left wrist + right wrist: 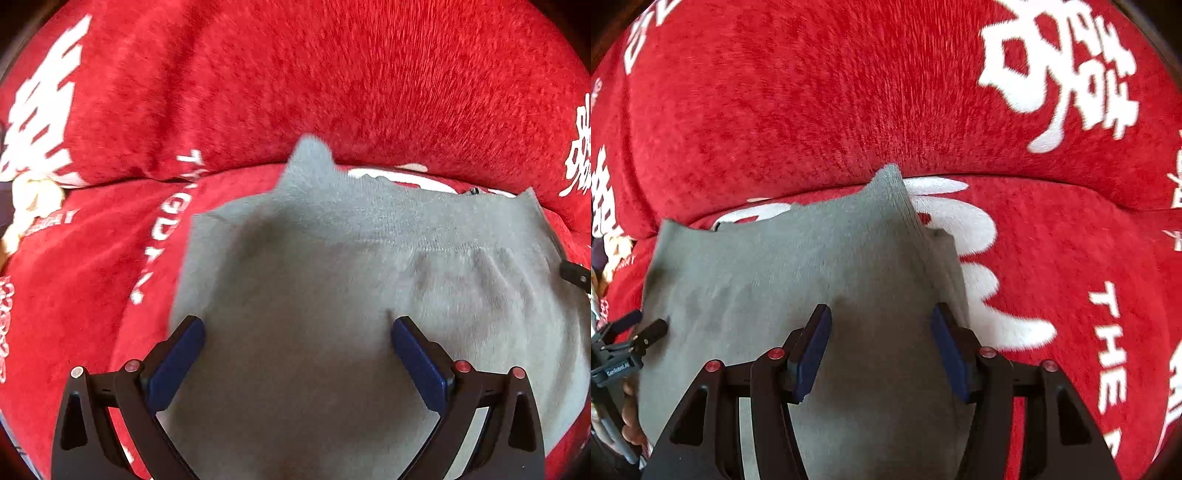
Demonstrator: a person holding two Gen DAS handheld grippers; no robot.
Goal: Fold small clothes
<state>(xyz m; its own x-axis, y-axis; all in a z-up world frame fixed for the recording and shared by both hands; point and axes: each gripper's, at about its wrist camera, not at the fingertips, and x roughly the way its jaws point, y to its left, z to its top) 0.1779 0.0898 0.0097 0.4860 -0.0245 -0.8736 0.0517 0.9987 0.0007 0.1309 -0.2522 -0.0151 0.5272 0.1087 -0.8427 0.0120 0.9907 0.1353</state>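
Grey knit garment (pixel 332 295) lies flat on the red plush blanket (pixel 332 74) with white lettering. It fills the lower centre of both wrist views. One corner peaks up at 12 o'clock against the raised fold of blanket behind it.

Left claw (pixel 297 328): jaws wide apart, nothing between the pads, hovering over the left half of the garment.
Right claw (pixel 881 321): jaws partly apart, nothing gripped. Its right pad sits over the garment's edge at 3 o'clock, where stacked layers show. The left claw's tip shows at 9 o'clock in the right view, beside that edge of the cloth.

Read: a fold looks laid down and both claws are free of it.

Risks from here:
- The peaked corner at 12 o'clock isn't flat. The next fold could trap it and leave a lump.
- Layered edge at 3 o'clock: a shallow pinch may grab only the top layer and peel the fold open.
- The plush pile is grippy, so dragging the garment could bunch the blanket and skew the fold.
- Frames are motion-blurred, so exact edge alignment can't be confirmed.
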